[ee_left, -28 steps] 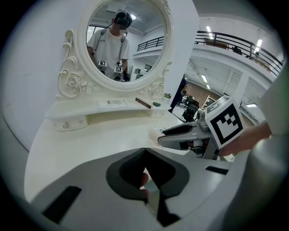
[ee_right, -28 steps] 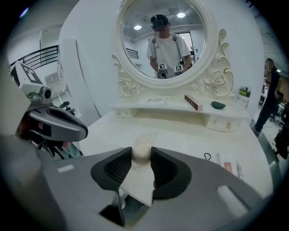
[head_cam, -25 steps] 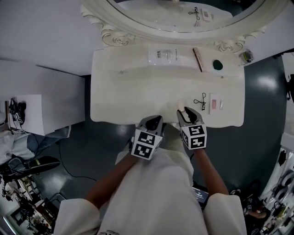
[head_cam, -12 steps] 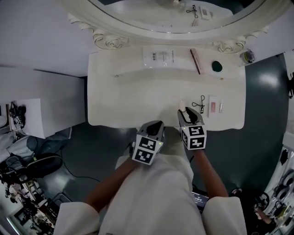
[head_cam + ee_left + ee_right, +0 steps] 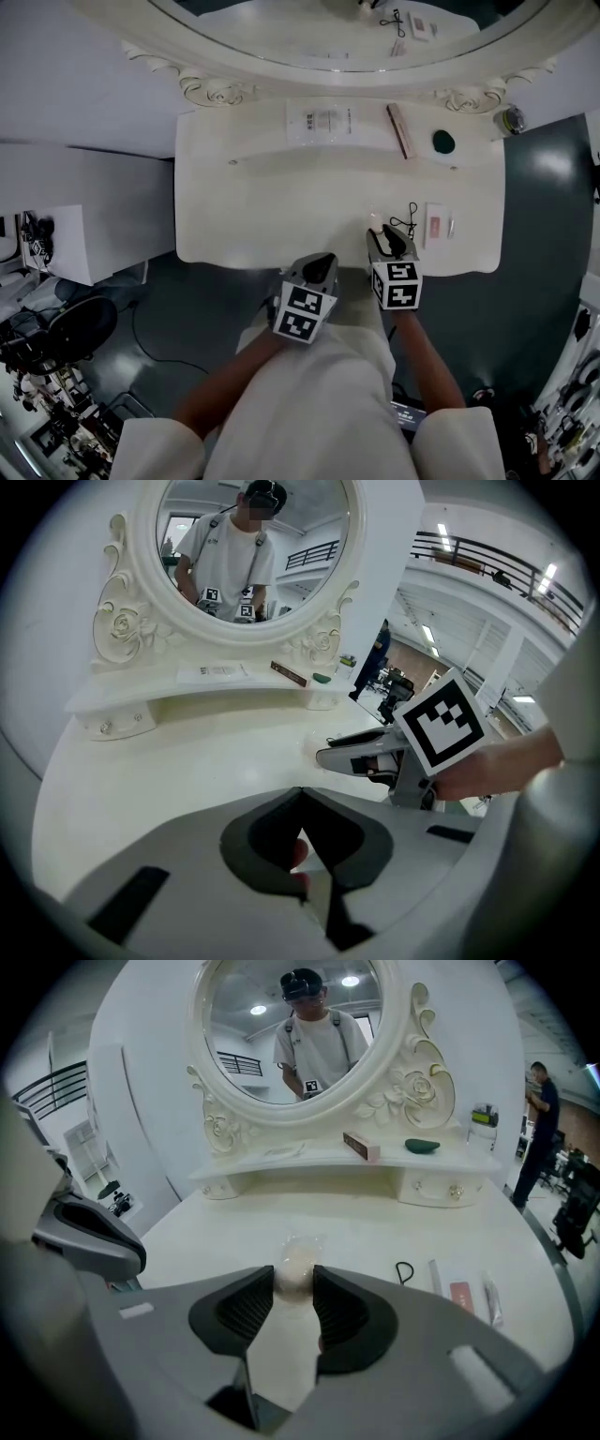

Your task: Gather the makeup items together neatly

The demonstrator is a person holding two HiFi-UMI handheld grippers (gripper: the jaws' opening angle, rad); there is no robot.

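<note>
A pale makeup sponge in clear wrap (image 5: 294,1262) is clamped between the pads of my right gripper (image 5: 293,1277), just above the white vanity top (image 5: 262,206) near its front edge. In the head view the right gripper (image 5: 380,231) holds the sponge (image 5: 374,222) just left of a black eyelash curler (image 5: 409,221), a pink-and-white card (image 5: 436,225) and a small tube (image 5: 452,225). My left gripper (image 5: 322,259) hovers at the table's front edge, jaws shut and empty (image 5: 301,792). On the raised shelf lie a flat clear packet (image 5: 323,120), a slim pink box (image 5: 400,130) and a green item (image 5: 443,142).
A large oval mirror (image 5: 356,28) with carved frame stands behind the shelf. A small bottle (image 5: 507,118) sits at the shelf's right end. Dark floor surrounds the table, with a white cabinet (image 5: 84,216) to the left.
Both grippers have sunk slightly toward the table's front part, and the head view has shifted so the table sits higher in frame. The right gripper keeps its hold on the sponge.
</note>
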